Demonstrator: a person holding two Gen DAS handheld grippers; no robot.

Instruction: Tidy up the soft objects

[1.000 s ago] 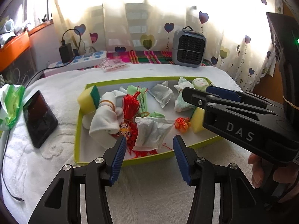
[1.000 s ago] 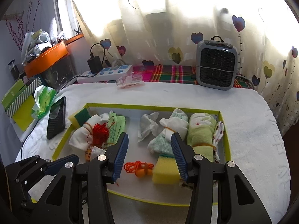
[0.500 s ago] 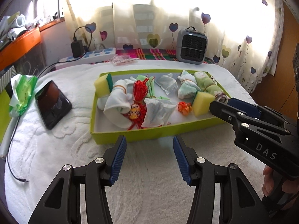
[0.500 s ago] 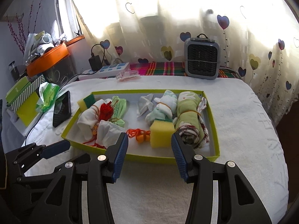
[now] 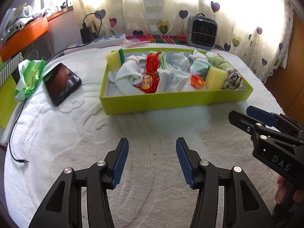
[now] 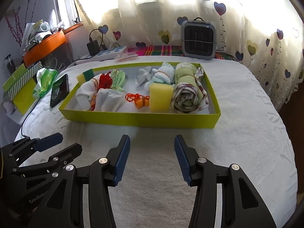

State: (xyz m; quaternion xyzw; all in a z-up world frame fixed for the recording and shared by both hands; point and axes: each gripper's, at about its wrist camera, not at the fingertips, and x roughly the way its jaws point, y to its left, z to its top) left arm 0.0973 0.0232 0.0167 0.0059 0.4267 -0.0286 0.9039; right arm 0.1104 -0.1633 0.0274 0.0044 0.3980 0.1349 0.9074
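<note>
A lime-green shallow box (image 5: pixel 171 99) (image 6: pixel 140 118) sits on the white towel-covered table. Inside lie white socks (image 5: pixel 125 74), a red tassel (image 5: pixel 152 62), a white cloth pouch (image 6: pixel 108 98), an orange knot ornament (image 6: pixel 140 100), two yellow sponges (image 6: pixel 160 96) (image 5: pixel 113 59) and a rolled green cloth (image 6: pixel 185 95). My left gripper (image 5: pixel 152 159) hangs open and empty over bare towel, well short of the box. My right gripper (image 6: pixel 152 159) is likewise open and empty, and shows at the right edge of the left wrist view (image 5: pixel 252 117).
A black phone (image 5: pixel 60 83) and a green-white tissue pack (image 5: pixel 28 77) lie left of the box, with a loose charging cable (image 5: pixel 15 129). A grey heater (image 6: pixel 198 39) and a power strip (image 6: pixel 110 52) stand at the back by the curtain.
Both grippers have drawn back from above the box toward the near side of the table and sunk a little; the box now sits farther off. Jaws stay as wide as before.
</note>
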